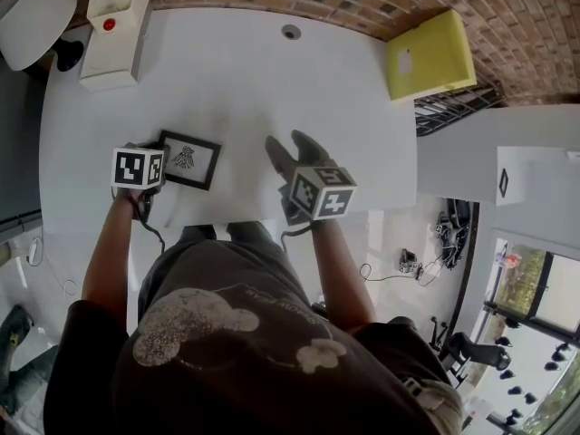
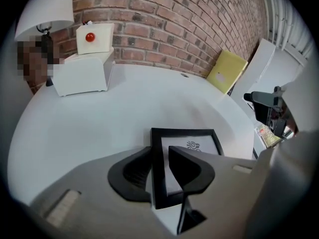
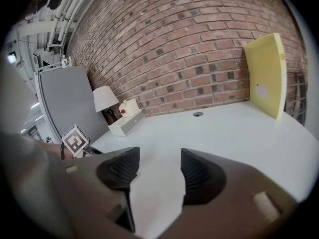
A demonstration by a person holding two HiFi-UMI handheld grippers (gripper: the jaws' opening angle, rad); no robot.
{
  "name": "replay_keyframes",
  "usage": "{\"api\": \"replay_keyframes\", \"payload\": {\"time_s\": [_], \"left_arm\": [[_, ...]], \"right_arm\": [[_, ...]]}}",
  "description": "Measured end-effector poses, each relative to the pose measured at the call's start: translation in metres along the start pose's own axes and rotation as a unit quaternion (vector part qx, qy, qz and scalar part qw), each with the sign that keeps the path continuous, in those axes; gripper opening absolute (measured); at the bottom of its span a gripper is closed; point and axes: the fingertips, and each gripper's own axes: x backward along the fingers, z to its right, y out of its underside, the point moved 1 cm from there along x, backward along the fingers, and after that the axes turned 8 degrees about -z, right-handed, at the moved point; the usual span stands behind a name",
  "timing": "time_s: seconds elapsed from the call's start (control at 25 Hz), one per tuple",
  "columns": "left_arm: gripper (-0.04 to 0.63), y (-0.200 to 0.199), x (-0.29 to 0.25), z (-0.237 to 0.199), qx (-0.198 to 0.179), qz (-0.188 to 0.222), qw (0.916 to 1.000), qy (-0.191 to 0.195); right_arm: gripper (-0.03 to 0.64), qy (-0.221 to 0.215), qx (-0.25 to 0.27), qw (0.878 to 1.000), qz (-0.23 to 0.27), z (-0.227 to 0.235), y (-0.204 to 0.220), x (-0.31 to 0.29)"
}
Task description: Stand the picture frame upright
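A black picture frame with a small dark drawing lies flat on the white table, near its front edge. My left gripper straddles the left bar of the frame. Its left pad lies against the bar's outer edge. The right pad hovers over the picture, with a sliver of white showing between it and the bar. In the head view the gripper's marker cube covers those jaws. My right gripper stands open over bare table to the right of the frame, with nothing between its fingers.
A white lamp and a white box with a red button stand at the back left. A yellow board leans on the brick wall at the back right. A cable hole sits mid-back.
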Motion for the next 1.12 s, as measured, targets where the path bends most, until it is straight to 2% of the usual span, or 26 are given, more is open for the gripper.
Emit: {"api": "replay_keyframes", "payload": {"time_s": [0.12,0.2,0.4,0.6,0.88,1.12], "left_arm": [[0.082,0.0,0.001,-0.001,0.009,-0.002,0.9999,-0.005],[0.08,-0.001,0.002,-0.002,0.016,0.003,0.9999,-0.003],[0.08,-0.011,0.008,0.005,0.005,0.023,0.9997,0.008],[0.08,-0.036,0.029,0.009,0.02,0.078,0.9966,0.015],[0.08,-0.086,0.076,0.021,0.025,0.183,0.9824,0.032],[0.08,-0.116,0.115,0.047,-0.031,0.262,0.9638,0.04]], "right_arm": [[0.261,-0.002,0.002,1.0,0.004,-0.006,-0.004,0.001],[0.261,-0.003,0.006,1.0,0.006,-0.011,-0.007,0.0],[0.261,-0.002,0.015,1.0,0.008,-0.014,-0.011,0.001],[0.261,-0.009,0.012,1.0,0.007,-0.023,-0.013,0.0],[0.261,-0.05,0.009,0.999,0.01,-0.053,-0.027,-0.01],[0.261,-0.057,0.029,0.997,0.034,-0.078,-0.052,-0.017]]}}
